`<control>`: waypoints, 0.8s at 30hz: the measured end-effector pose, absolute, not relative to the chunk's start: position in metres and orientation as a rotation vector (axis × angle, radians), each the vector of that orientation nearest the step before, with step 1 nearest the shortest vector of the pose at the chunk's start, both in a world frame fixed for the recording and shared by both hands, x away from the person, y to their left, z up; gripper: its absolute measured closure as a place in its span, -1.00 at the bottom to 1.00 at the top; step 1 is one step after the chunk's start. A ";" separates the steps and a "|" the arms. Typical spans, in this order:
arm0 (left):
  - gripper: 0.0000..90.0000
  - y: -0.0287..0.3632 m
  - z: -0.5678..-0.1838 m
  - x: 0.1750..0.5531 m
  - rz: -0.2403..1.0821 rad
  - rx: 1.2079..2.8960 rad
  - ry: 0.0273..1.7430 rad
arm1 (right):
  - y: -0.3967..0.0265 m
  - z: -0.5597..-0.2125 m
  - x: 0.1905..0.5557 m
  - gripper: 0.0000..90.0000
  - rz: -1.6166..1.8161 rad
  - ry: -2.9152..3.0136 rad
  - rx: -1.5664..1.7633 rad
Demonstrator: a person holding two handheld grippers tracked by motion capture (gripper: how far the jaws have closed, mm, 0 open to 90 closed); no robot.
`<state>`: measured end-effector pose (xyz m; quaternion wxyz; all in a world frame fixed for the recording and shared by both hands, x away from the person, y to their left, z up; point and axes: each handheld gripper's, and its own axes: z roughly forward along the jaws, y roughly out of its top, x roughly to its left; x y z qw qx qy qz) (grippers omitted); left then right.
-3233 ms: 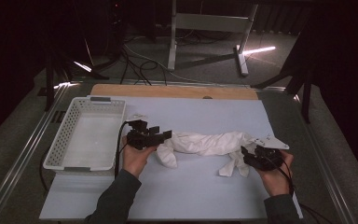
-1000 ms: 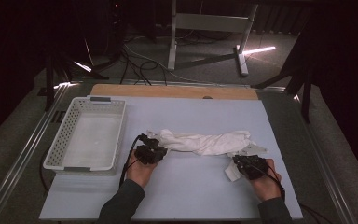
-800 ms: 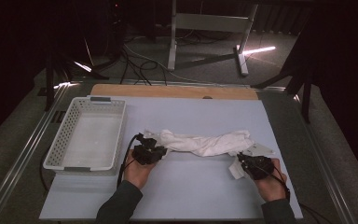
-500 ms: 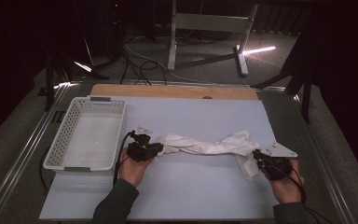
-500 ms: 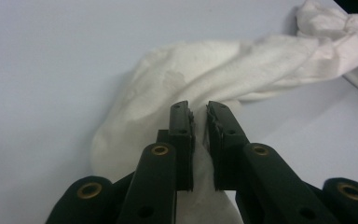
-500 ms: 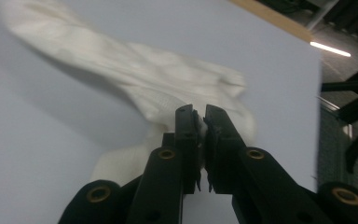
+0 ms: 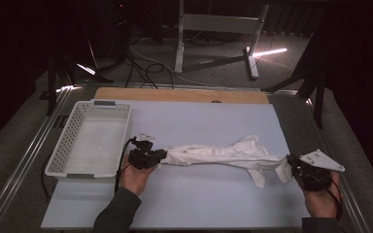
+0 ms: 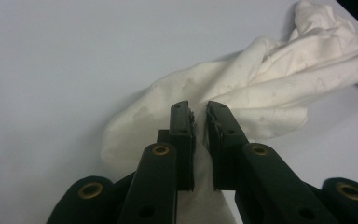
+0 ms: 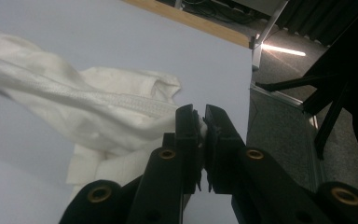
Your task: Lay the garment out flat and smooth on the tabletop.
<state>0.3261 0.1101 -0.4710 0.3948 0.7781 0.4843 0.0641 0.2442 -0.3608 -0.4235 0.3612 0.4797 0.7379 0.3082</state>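
Rightward has gone the right gripper (image 7: pixel 291 165), stretching unlabelled cloth (image 7: pixel 223 154).

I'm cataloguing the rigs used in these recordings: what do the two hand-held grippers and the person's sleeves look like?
Both are black. The left hand-held gripper trails a black cable, and its two flat jaws, seen in the left gripper view, carry brass-coloured rivets. The right hand-held gripper bears a light grey three-cornered plate on top. The left sleeve is dark grey.
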 end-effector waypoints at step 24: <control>0.17 0.084 -0.464 0.308 0.036 1.977 1.041 | -0.340 -0.447 0.245 0.85 0.782 2.021 1.193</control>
